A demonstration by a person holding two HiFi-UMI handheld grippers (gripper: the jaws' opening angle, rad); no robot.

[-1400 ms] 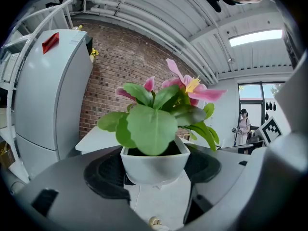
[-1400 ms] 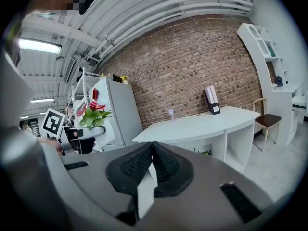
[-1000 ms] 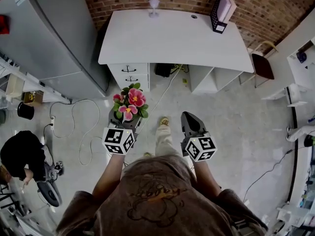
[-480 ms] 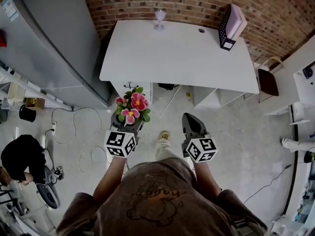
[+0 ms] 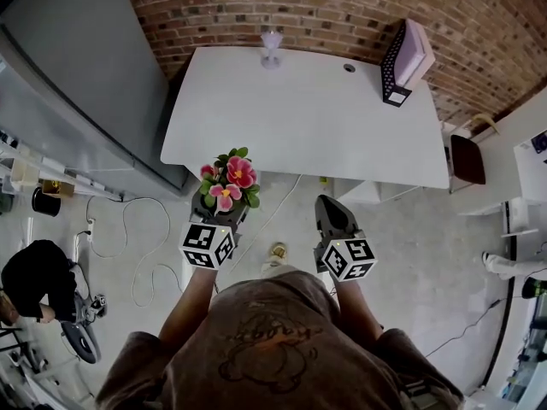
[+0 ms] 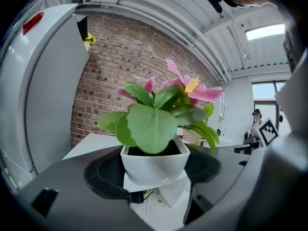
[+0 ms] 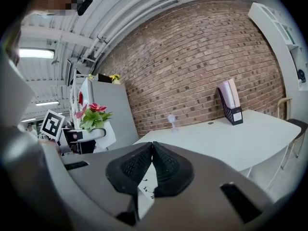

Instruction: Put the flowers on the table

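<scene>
Fingers [image 6: 103, 174] of the left gripper [image 5: 220, 214] clamp the potted pink flowers [image 5: 227, 180] just short of the white bench [image 5: 308, 118]; the right gripper [image 5: 328, 205] is closed, empty. Carried too low, the pot [image 6: 154, 165] could strike the bench edge.

A brick wall [image 5: 299, 7] spans the far side. A black file holder [image 5: 395, 62] with pink folders stands far right. A grey cabinet [image 5: 77, 84] is at left and a brown chair [image 5: 467, 159] at right.
</scene>
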